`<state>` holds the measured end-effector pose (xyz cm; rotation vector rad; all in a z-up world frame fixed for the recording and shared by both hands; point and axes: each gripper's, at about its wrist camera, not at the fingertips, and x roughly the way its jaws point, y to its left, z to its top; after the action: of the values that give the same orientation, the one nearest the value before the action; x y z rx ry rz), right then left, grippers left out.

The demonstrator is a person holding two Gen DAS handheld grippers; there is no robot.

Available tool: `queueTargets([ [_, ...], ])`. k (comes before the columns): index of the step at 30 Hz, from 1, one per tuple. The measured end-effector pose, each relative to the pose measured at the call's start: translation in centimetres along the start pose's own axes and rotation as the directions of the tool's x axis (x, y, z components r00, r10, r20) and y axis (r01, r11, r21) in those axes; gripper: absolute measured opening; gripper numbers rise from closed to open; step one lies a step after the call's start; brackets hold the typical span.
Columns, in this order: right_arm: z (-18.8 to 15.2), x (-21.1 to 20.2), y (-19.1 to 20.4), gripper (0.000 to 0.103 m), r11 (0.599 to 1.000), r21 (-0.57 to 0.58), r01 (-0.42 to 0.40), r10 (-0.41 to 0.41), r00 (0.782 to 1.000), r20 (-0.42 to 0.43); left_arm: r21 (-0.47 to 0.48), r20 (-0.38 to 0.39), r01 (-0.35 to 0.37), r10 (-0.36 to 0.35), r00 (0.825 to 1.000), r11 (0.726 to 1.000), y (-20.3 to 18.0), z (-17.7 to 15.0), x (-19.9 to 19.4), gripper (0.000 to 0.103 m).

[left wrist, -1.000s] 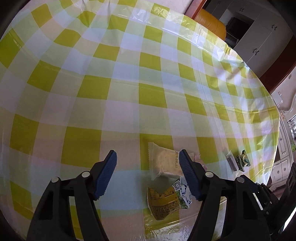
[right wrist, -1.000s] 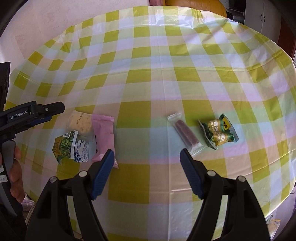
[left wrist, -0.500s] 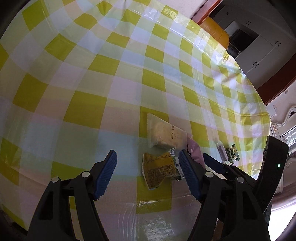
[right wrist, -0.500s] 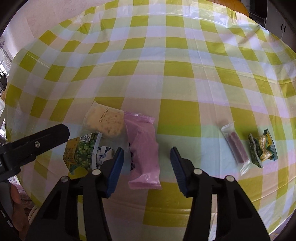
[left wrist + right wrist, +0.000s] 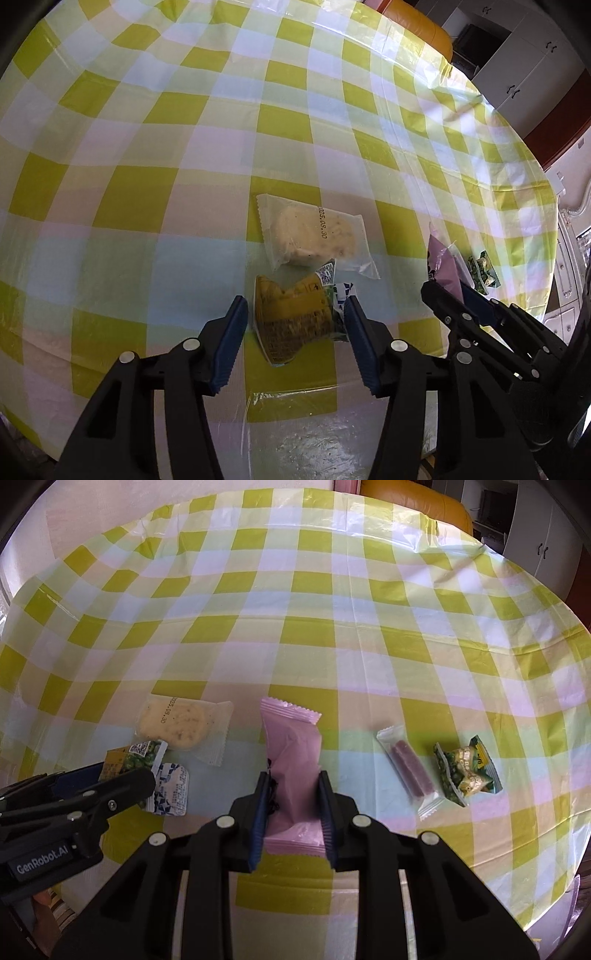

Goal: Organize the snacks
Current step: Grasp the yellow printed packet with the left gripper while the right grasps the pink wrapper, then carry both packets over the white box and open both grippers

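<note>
Starting at the left of the right wrist view, our left gripper [image 5: 122, 775] reaches in from the lower left edge, its fingers spread to either side of the green pea packet [image 5: 295, 317], which lies flat on the checked tablecloth [image 5: 295, 590]. In the left wrist view that packet sits low in the frame between the pads, not yet squeezed. Just above it lies the clear cracker pack [image 5: 181, 725], touching or nearly so.

At centre, our right gripper [image 5: 291, 805] is clamped on the pink wrapper [image 5: 291, 746]. The wrapper's long axis runs straight up the frame, along the fingers, with its far end pointing away from us.

To the right, well apart, lie the purple bar [image 5: 410, 771] and the small green packet [image 5: 467, 771], close together. We judge the right hand nearer to that pair.
</note>
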<state>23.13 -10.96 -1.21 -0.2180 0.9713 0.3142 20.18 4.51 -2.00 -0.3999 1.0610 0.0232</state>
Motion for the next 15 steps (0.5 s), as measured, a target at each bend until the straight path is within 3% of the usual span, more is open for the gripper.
queueTargets([
  [7,-0.2,-1.8,-0.8,0.026,1.0,0.006,0.023,-0.023,0.999,0.032,0.016,0.014,-0.008,0.007,1.0,1.0,-0.5,0.0,-0.6,0.033],
  [15,-1.3,-4.2,-3.4,0.026,0.998,0.055,0.018,-0.02,0.999,0.046,0.034,0.04,-0.013,0.011,0.999,0.999,-1.3,-0.3,-2.0,0.032],
])
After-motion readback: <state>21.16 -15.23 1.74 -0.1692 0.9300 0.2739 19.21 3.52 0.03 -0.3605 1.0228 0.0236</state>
